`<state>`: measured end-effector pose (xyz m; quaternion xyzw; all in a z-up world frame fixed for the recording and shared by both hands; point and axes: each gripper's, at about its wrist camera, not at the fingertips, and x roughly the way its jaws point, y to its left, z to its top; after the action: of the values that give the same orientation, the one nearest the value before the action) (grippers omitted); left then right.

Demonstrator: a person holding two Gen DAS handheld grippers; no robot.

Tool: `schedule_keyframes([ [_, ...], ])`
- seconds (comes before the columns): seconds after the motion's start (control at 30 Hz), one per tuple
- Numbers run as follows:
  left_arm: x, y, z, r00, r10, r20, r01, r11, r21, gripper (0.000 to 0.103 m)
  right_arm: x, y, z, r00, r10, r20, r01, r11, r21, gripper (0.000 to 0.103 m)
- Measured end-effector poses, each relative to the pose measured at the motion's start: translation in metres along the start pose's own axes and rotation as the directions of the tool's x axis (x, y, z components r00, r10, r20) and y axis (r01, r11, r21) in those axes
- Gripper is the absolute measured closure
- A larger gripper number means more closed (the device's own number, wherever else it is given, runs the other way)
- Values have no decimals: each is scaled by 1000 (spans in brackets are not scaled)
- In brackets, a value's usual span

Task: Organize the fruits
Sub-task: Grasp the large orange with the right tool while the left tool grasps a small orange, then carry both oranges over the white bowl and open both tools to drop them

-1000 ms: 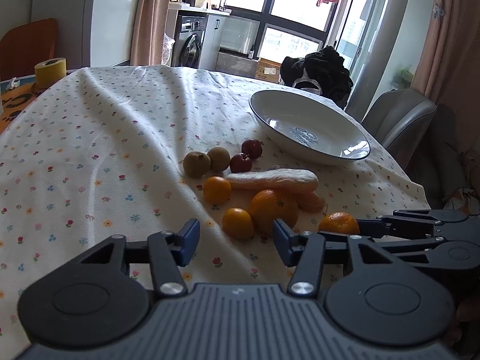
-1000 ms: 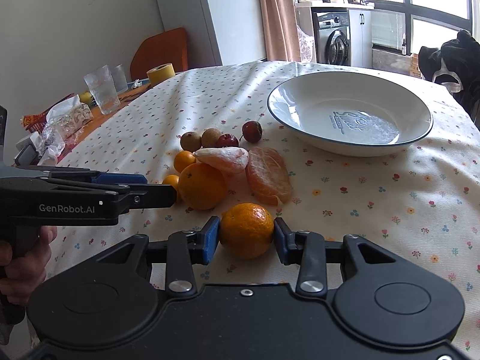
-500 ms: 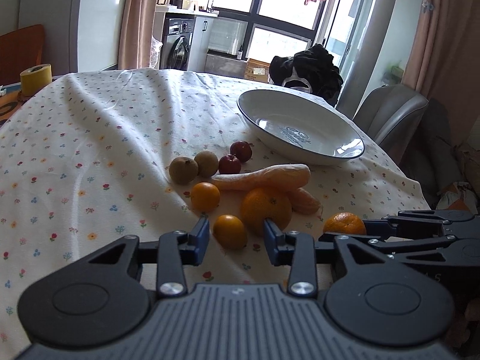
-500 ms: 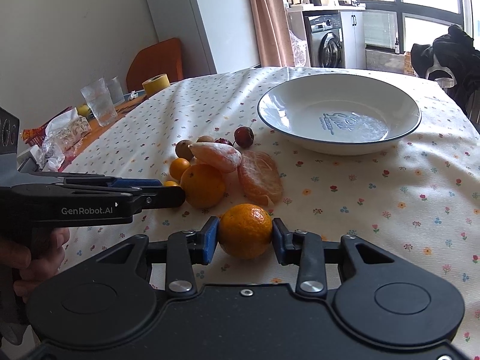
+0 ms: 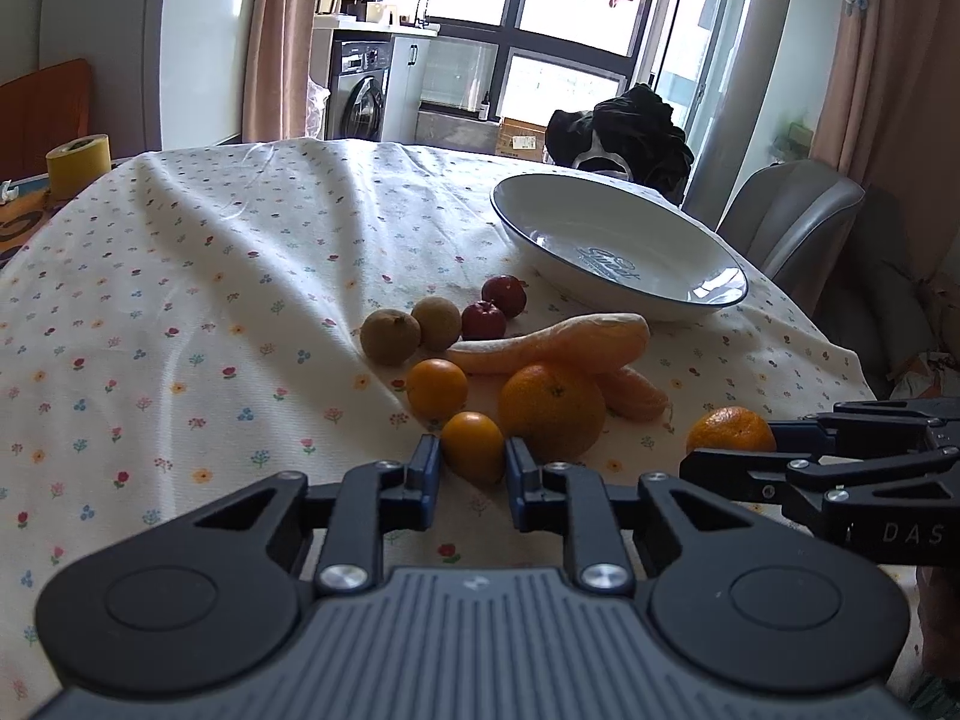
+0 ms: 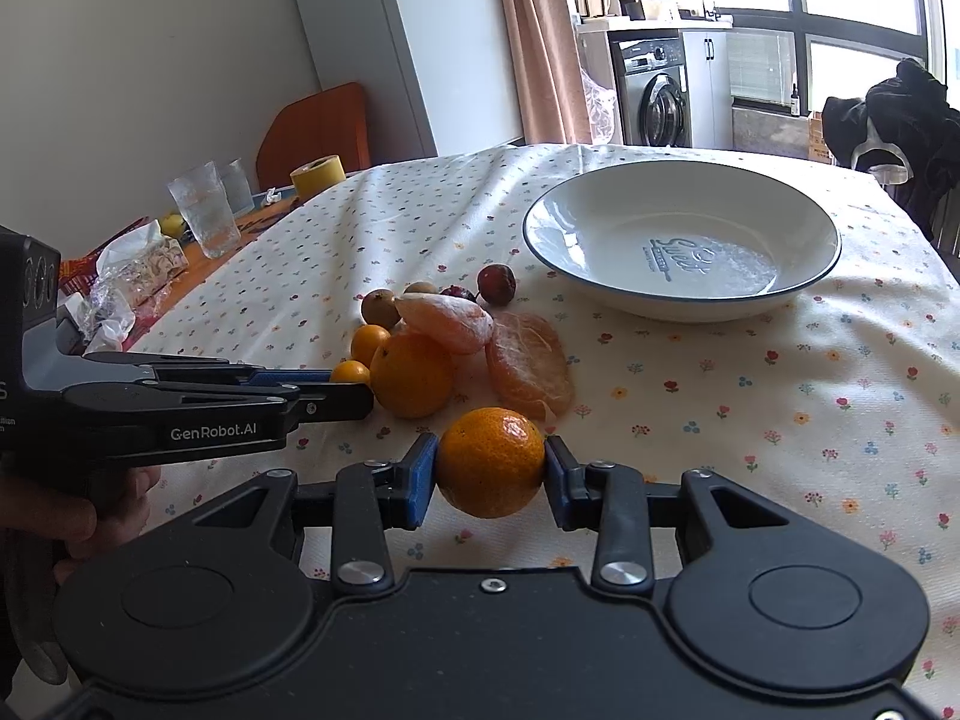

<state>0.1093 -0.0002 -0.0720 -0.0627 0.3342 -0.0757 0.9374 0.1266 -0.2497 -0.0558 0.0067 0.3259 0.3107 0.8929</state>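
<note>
While right tool [image 6: 491,471] clamps mandarin [image 6: 491,461], left tool [image 5: 471,474] pinches kumquat [image 5: 472,445].

Bright window [image 5: 564,6] backlight, soft shadows, sharp focus, fisheye-curved edges

Both grippers [image 5: 470,467] [image 6: 489,465] clamped on fruit

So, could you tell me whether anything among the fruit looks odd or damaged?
Yes: two peeled citrus pieces lie bare on the tablecloth beside the whole orange, while the other fruit is intact. The white bowl holds no fruit.
</note>
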Motion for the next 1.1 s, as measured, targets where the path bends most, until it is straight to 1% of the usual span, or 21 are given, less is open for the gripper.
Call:
schedule_keyframes([
  [0.4,-21,-9,11,999,0,53,0,1000,9,82,-7,-4,8,999,-4,38,4,1000,0,67],
  [0.63,-21,-24,26,998,4,68,-6,1000,22,82,-9,-14,16,998,-1,67,1,1000,3,67],
  [1.1,-10,-49,54,995,12,98,-15,1000,25,82,-6,-45,39,992,-37,118,34,999,31,67],
])
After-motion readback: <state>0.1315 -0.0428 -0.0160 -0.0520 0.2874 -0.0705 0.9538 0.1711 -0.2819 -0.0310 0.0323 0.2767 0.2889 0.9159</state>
